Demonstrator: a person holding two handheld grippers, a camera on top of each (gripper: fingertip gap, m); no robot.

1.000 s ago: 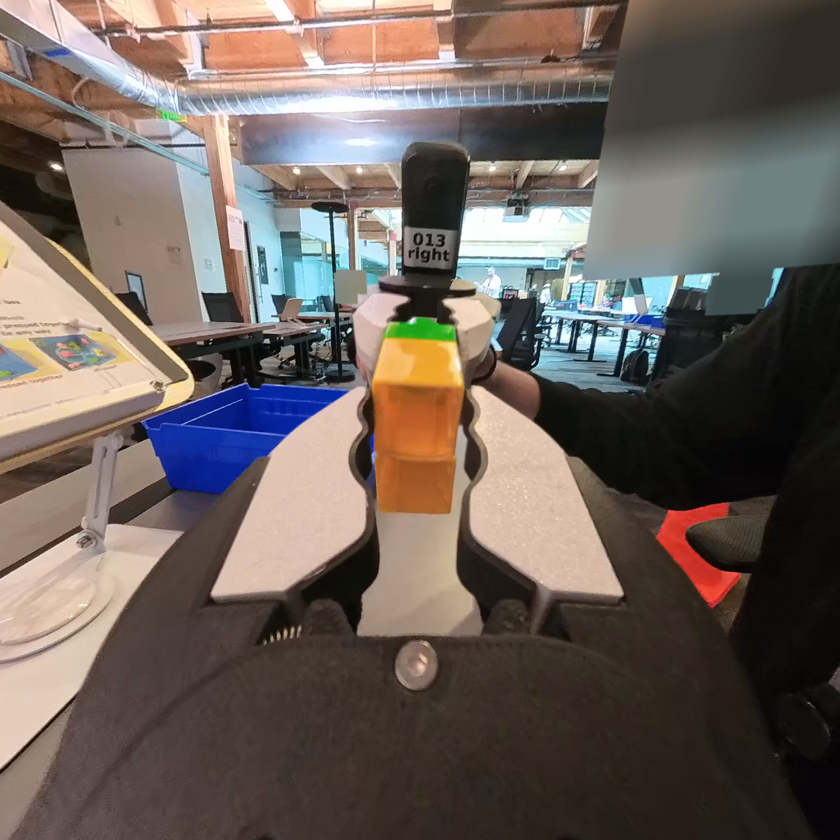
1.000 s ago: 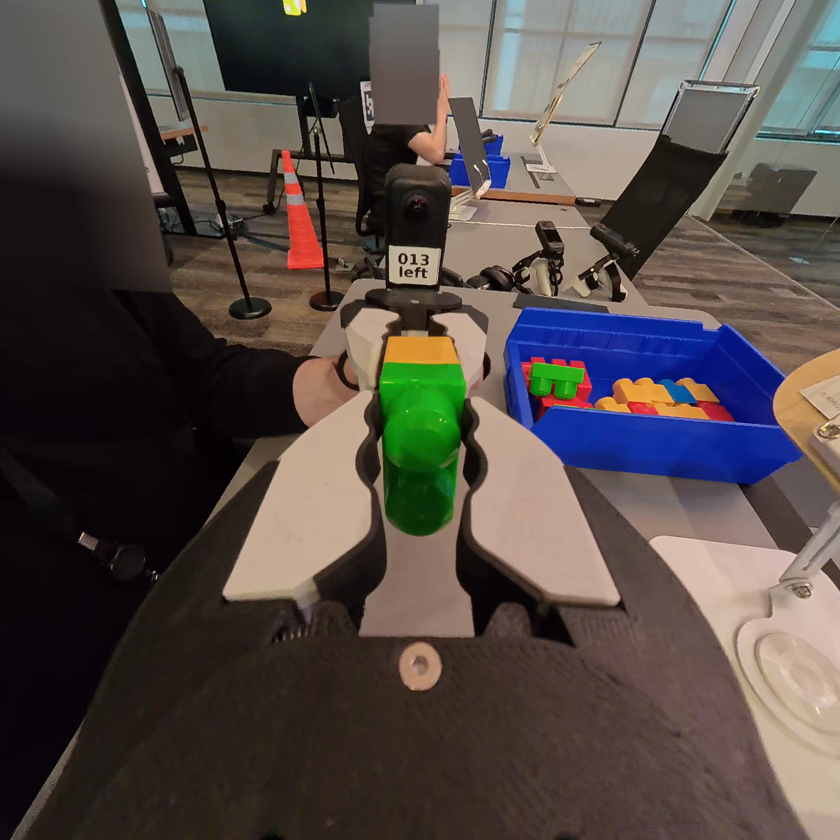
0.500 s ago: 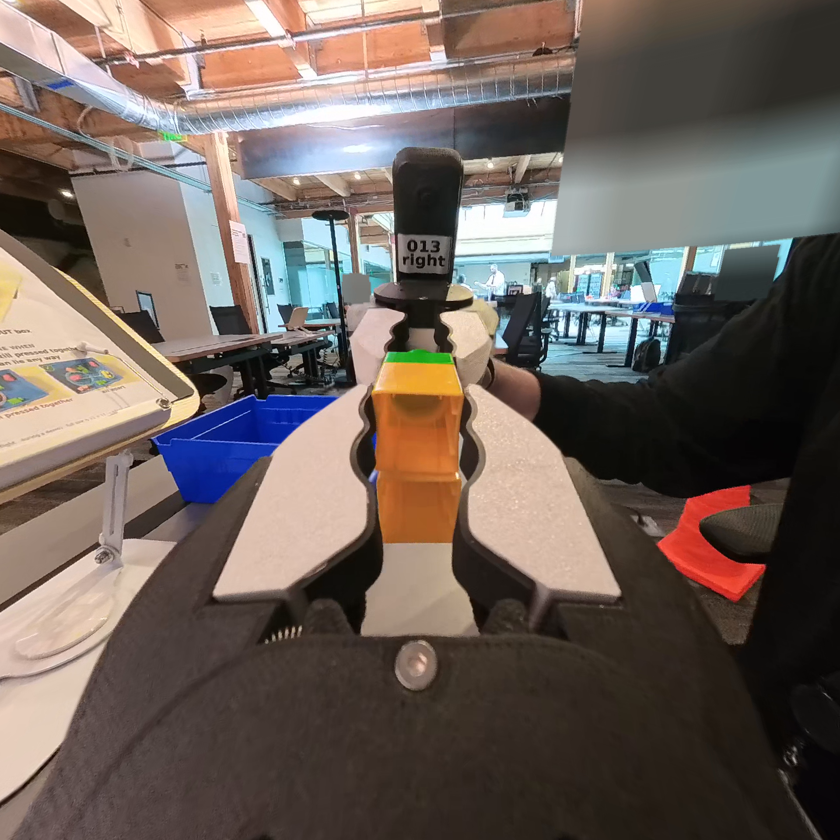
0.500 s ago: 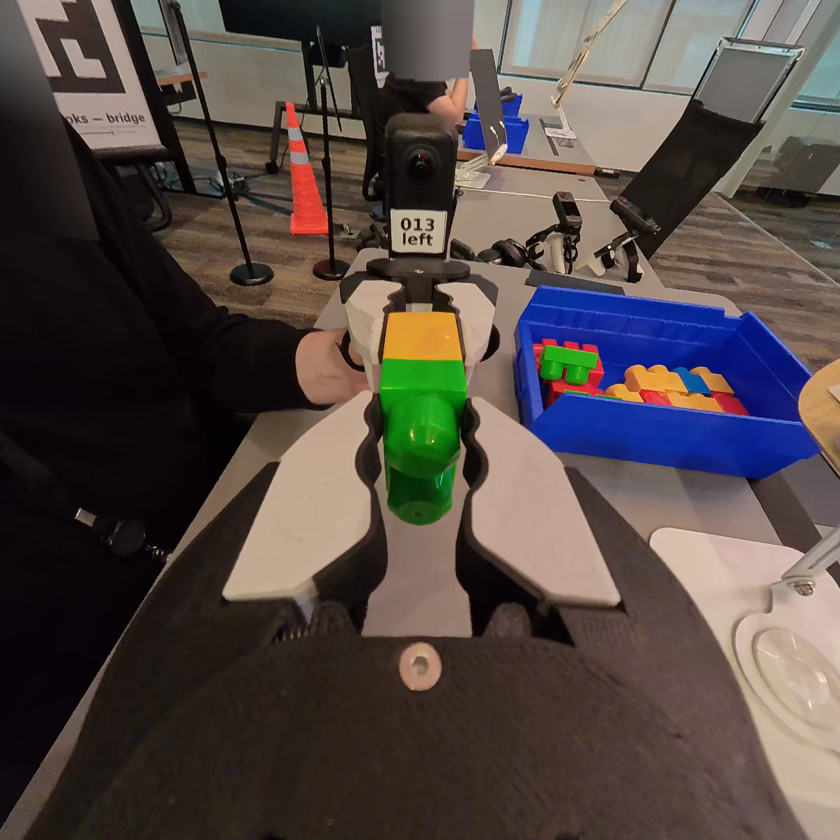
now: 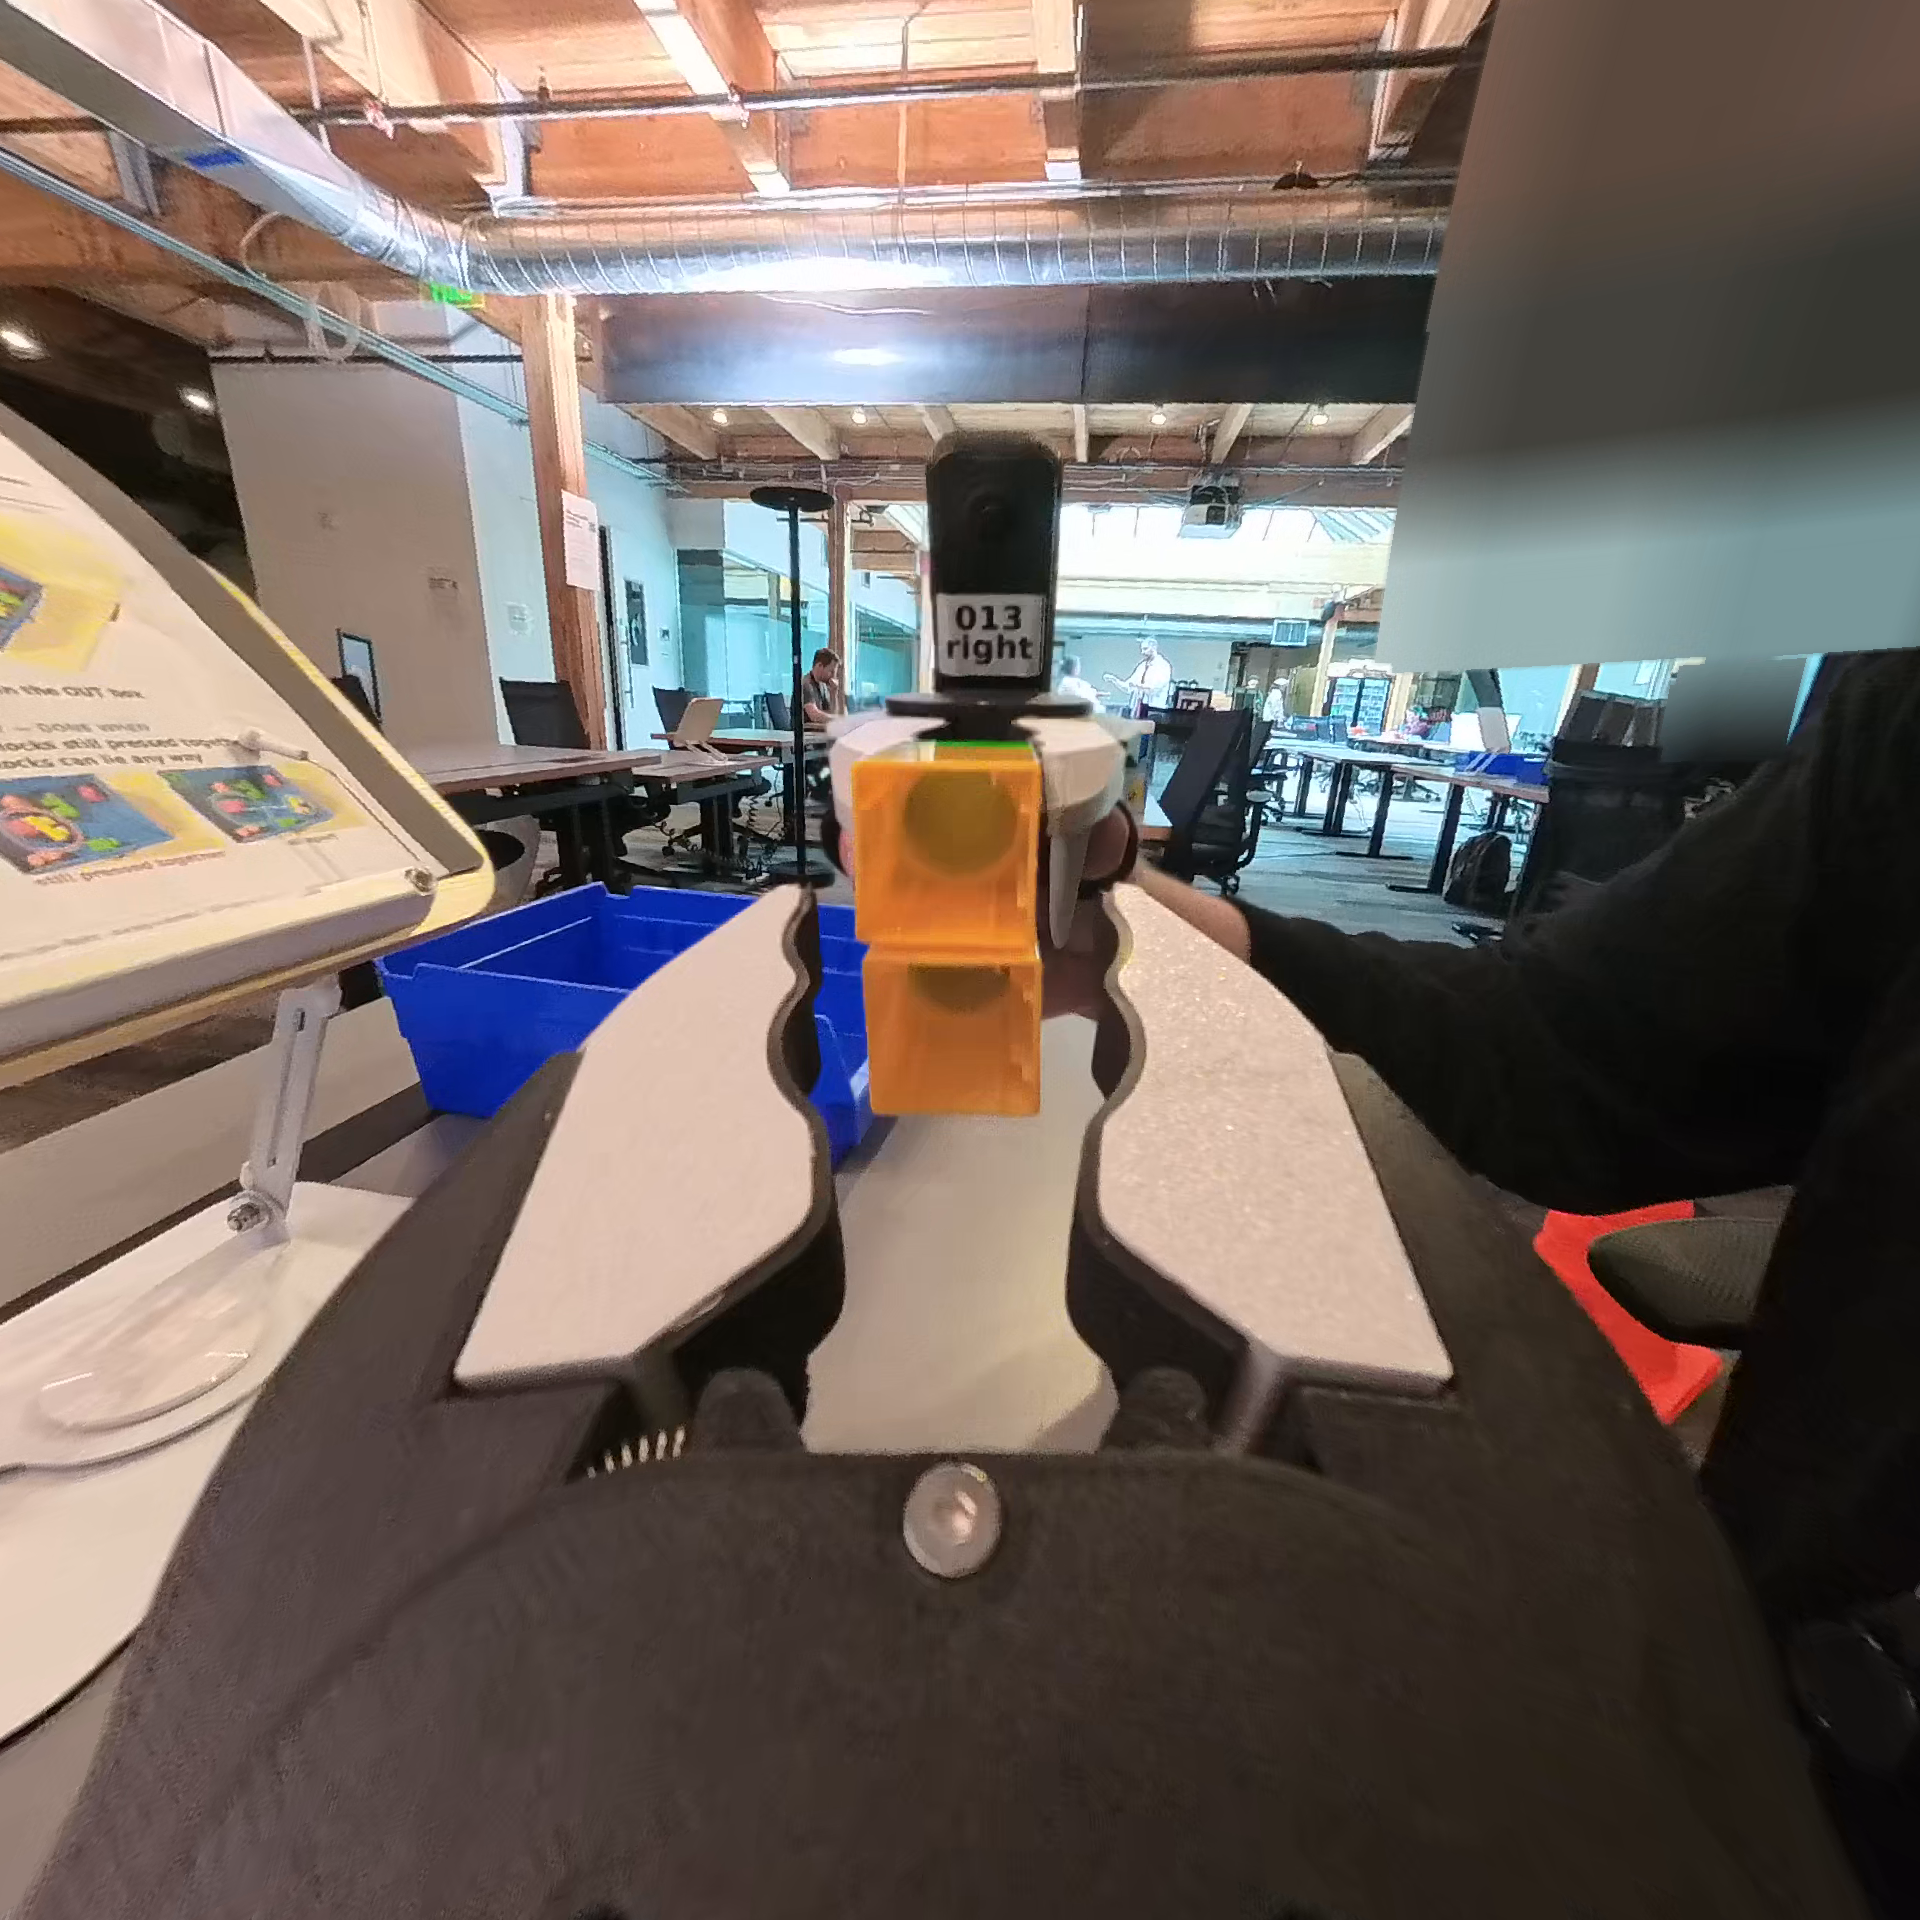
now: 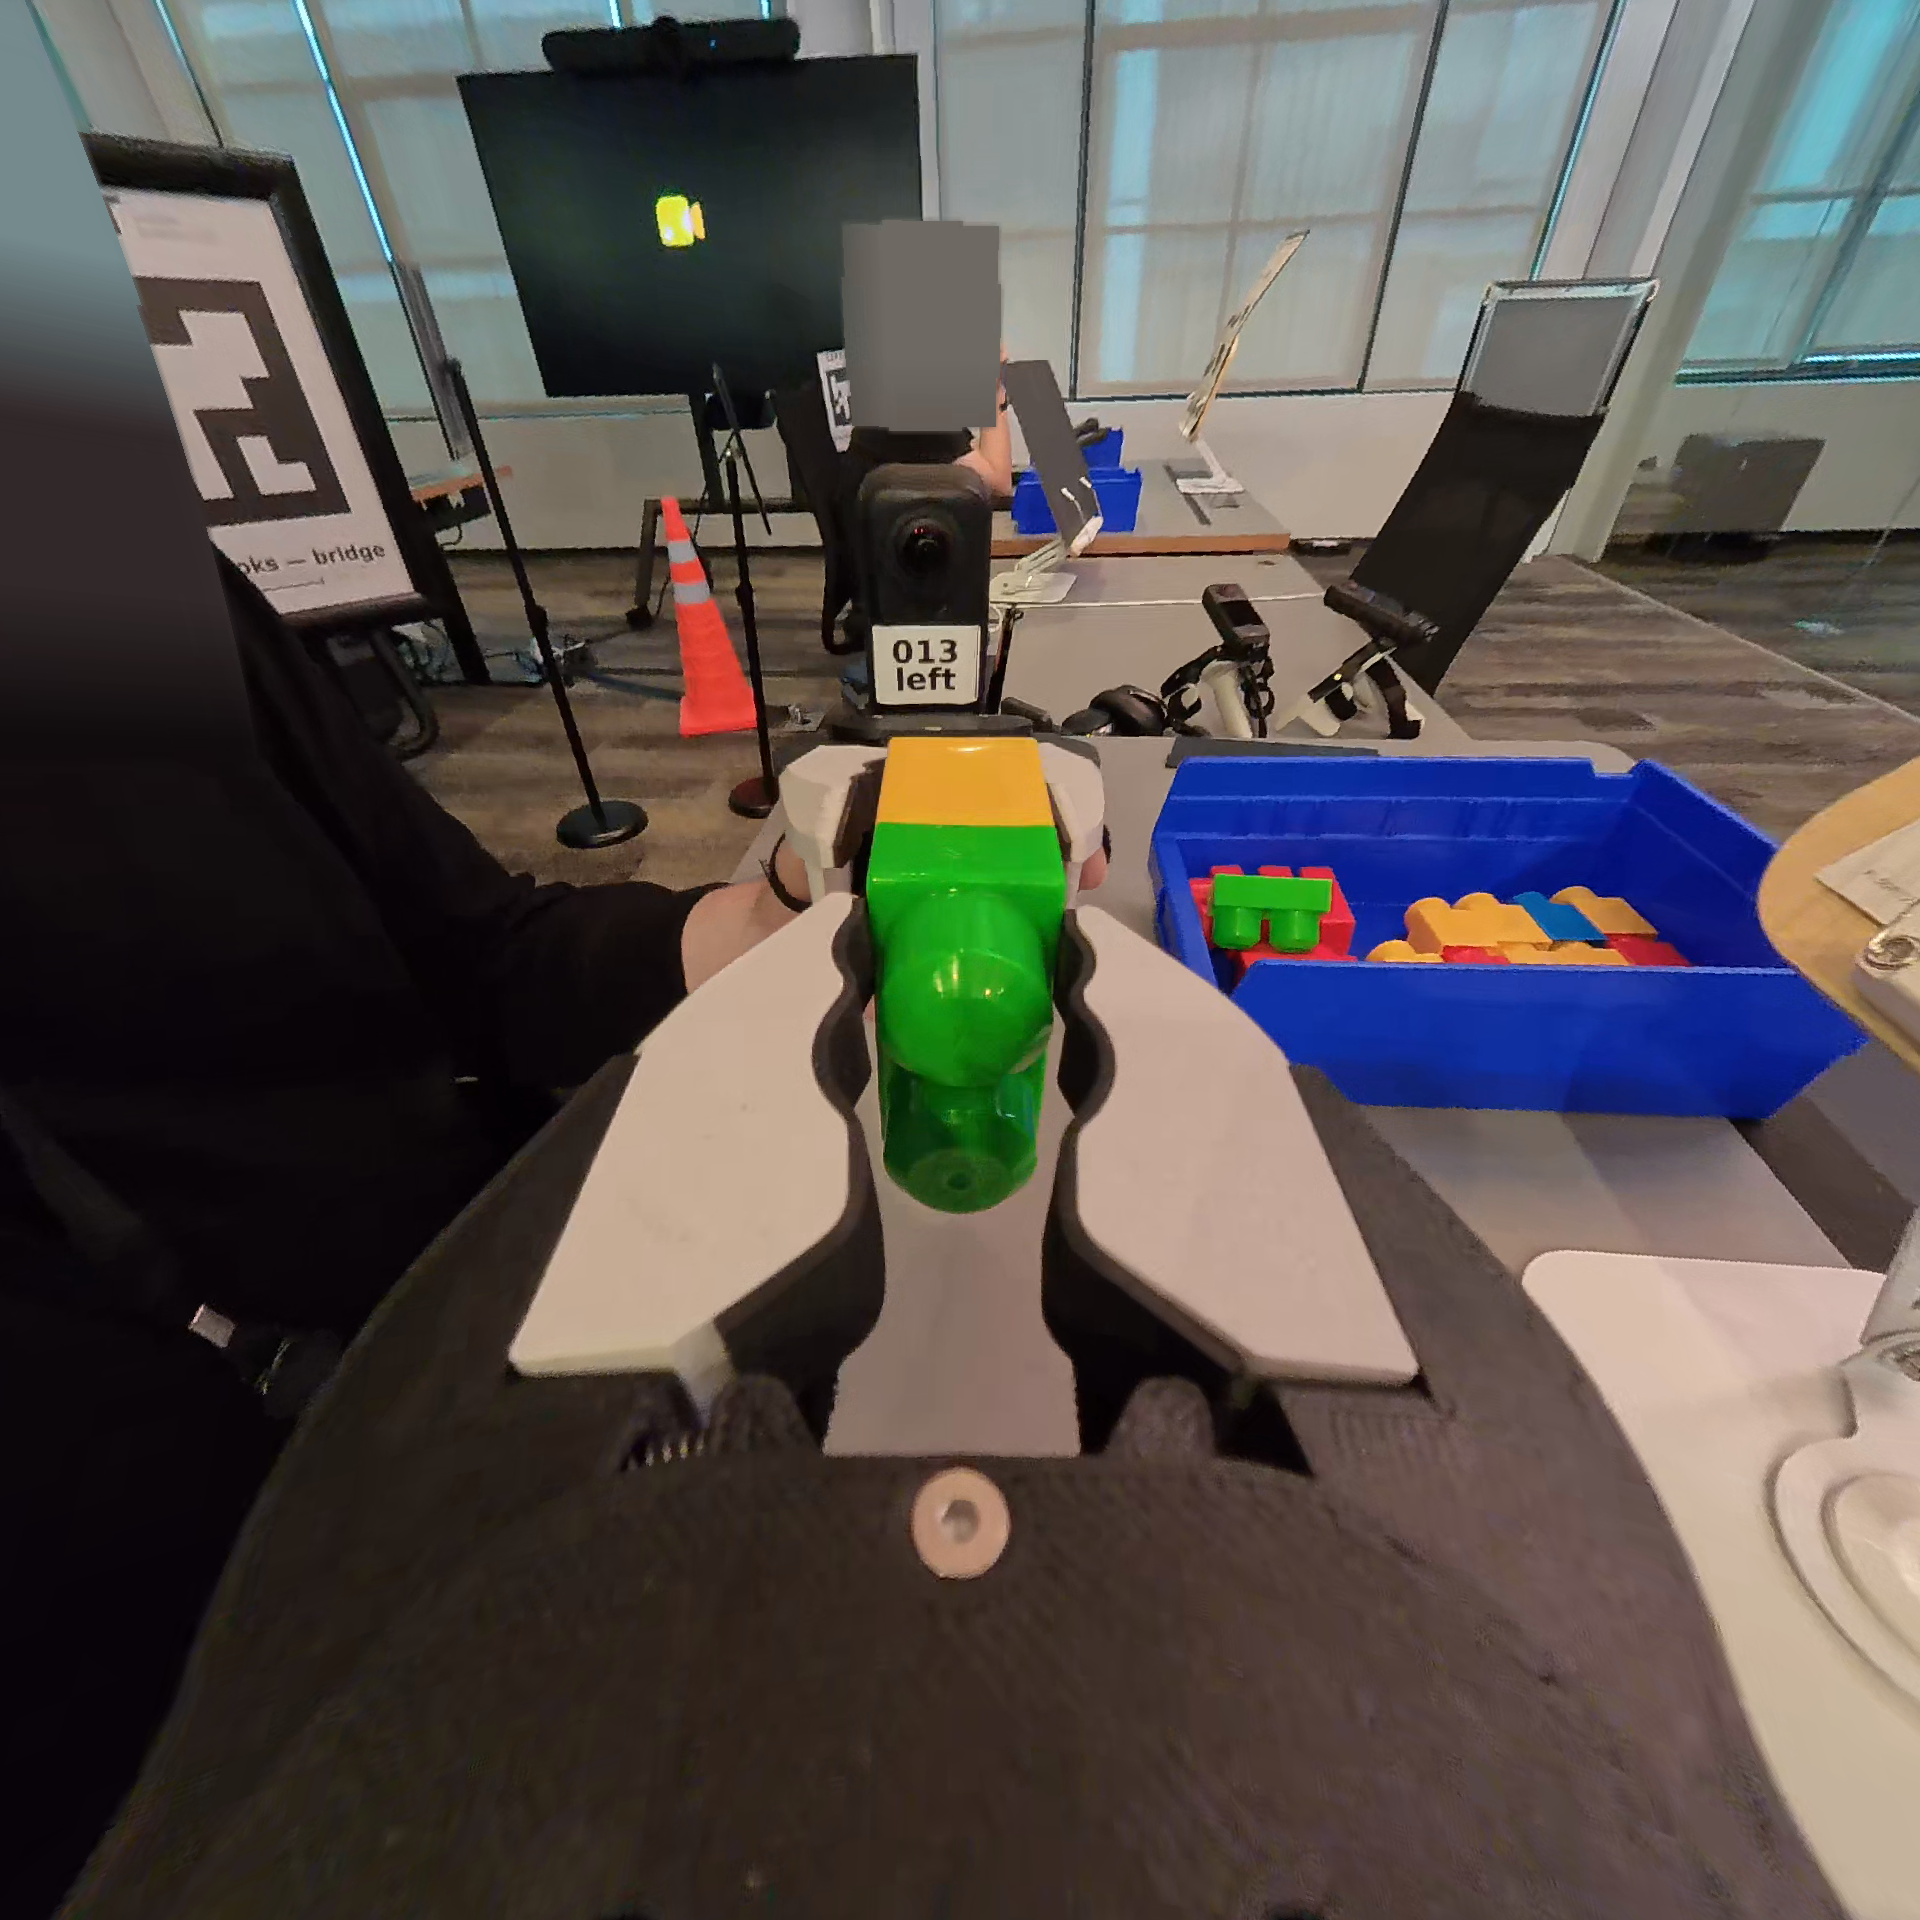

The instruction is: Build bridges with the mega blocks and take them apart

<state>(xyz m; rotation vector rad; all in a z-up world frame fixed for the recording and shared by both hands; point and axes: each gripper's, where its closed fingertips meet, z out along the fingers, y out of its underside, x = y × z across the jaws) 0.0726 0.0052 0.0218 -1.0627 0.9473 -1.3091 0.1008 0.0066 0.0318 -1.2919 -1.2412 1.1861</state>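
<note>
An orange block [image 5: 951,935] and a green block [image 6: 966,935] are pressed together into one piece, held in the air between my two grippers. My left gripper [image 5: 956,987] is open. Its fingers [image 5: 727,1039] stand on either side of the orange block with a gap on each side. In the right wrist view the orange block [image 6: 961,784] shows beyond the green one, with the left gripper [image 6: 940,800] spread around it. My right gripper [image 6: 961,987] is shut on the green block, its pads pressed on both sides.
A blue bin [image 6: 1507,1049] with several red, orange, green and blue blocks stands on the grey table to the right; it also shows in the left wrist view [image 5: 499,997]. A tilted instruction board [image 5: 156,727] stands on a white base [image 6: 1714,1455]. The person's sleeve [image 5: 1558,1018] is close by. My right fingertips sit around 4 cm from my left ones.
My left gripper's fingers have spread and let go of the orange block they were shut on. My right gripper keeps its hold on the green block and carries the joined pair.
</note>
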